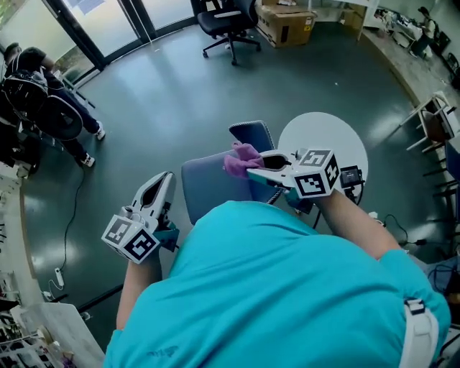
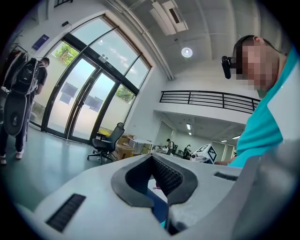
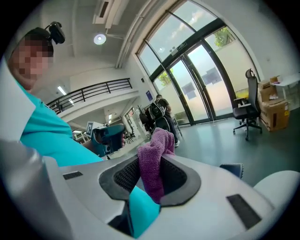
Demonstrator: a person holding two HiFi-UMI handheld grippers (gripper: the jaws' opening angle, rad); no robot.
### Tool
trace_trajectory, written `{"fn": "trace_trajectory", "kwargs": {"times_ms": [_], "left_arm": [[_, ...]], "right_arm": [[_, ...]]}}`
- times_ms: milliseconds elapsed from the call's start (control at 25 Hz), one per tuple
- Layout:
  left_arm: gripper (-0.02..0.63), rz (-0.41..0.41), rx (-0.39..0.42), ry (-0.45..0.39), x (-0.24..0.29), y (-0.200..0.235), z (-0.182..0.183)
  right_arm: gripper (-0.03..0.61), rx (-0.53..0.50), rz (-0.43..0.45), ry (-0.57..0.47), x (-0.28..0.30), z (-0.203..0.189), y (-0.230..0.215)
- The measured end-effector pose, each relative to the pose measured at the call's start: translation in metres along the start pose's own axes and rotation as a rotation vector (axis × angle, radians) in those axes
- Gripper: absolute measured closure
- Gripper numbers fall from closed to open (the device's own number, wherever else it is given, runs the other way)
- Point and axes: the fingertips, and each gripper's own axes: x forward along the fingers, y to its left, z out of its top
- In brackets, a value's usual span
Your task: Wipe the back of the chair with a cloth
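Here, fingers of right gripper (image 1: pixel 251 169) tight on purple cloth (image 1: pixel 241 159) at chair back (image 1: pixel 208 185), those of left gripper (image 1: pixel 165 180) seemingly together.

No words or numbers can be read. The cubes on the left gripper (image 1: pixel 159 188) and right gripper (image 1: pixel 253 167) bear only black-and-white square patterns. The blue wall sign (image 2: pixel 41 41) is too small to read.

1. A black office chair (image 1: pixel 228 21) stands just beside a cardboard box (image 1: pixel 286 25).
2. A round white table (image 1: pixel 327 133) stands on the grey floor.
3. A person with a backpack (image 2: pixel 21 93) stands near glass doors (image 2: pixel 86 105).
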Motion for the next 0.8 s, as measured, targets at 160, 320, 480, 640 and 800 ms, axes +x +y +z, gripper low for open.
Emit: {"fn": "trace_trajectory", "kwargs": {"times_ms": [160,320,480,640,800], "left_arm": [[0.618,-0.044,0.000,0.040,0.062,-0.065,-0.018],[0.618,-0.058,0.016,0.077,0.089,-0.109,-0.027],[0.618,-0.069,0.049,0.058,0.086,-0.126,-0.022],[0.618,-0.078,0.083,0.016,0.058,-0.116,-0.001],[0.618,-0.061,0.088,0.001,0.016,-0.095,0.008]], "right_arm": [[0.468,-0.030,0.008,-0.063,-0.057,0.003,-0.015],[0.468,-0.051,-0.006,-0.095,-0.087,0.004,-0.029],[0.473,-0.118,-0.055,-0.130,-0.098,0.017,-0.032],[0.479,-0.176,-0.105,-0.181,-0.093,0.037,-0.016],[0.481,-0.158,-0.164,-0.205,-0.080,0.035,0.002]]}}
